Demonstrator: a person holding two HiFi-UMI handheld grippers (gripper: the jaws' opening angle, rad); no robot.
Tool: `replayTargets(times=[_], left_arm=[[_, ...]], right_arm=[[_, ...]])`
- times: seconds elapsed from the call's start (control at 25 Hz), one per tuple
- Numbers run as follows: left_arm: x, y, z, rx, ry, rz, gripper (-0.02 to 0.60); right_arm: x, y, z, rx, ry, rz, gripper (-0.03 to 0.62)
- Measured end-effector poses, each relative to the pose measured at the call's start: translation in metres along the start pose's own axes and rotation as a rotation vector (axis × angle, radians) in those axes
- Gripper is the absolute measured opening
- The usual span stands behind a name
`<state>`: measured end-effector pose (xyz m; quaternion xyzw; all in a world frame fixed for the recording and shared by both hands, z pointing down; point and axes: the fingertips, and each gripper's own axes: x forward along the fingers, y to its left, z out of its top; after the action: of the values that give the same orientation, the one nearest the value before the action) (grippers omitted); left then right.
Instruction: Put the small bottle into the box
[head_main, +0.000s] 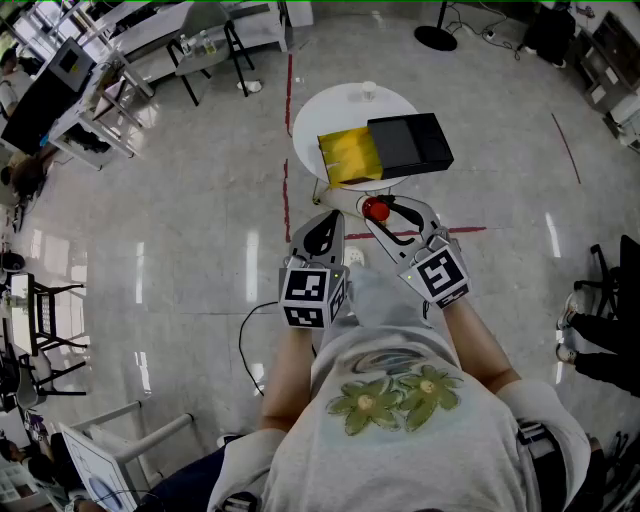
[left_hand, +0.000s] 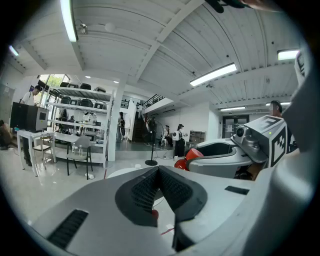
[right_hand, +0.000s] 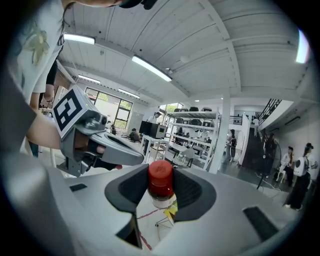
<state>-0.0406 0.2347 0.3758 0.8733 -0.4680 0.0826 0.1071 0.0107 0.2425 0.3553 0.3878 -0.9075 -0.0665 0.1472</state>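
The right gripper (right_hand: 161, 175) clamps the small bottle (right_hand: 160, 184) off the table's (head_main: 340, 105) near edge. The left gripper's (left_hand: 159, 170) fingers are together.

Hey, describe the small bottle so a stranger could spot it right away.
Find the round white table holding the yellow-and-black box. Just before it, the right gripper clamps the small bottle. Its bright red cap stands out; the left gripper is empty.

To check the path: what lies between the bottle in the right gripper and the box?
Nothing stands there. The head view shows only bare rim of the table between the small bottle, held in the right gripper, and the box.
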Motion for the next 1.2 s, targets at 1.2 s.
replayTargets(times=[1.2], left_arm=[[0.136, 0.1, 0.037, -0.021, 0.046, 0.036, 0.002]], right_arm=[[0.135, -0.119, -0.012, 0.035, 0.033, 0.071, 0.152]])
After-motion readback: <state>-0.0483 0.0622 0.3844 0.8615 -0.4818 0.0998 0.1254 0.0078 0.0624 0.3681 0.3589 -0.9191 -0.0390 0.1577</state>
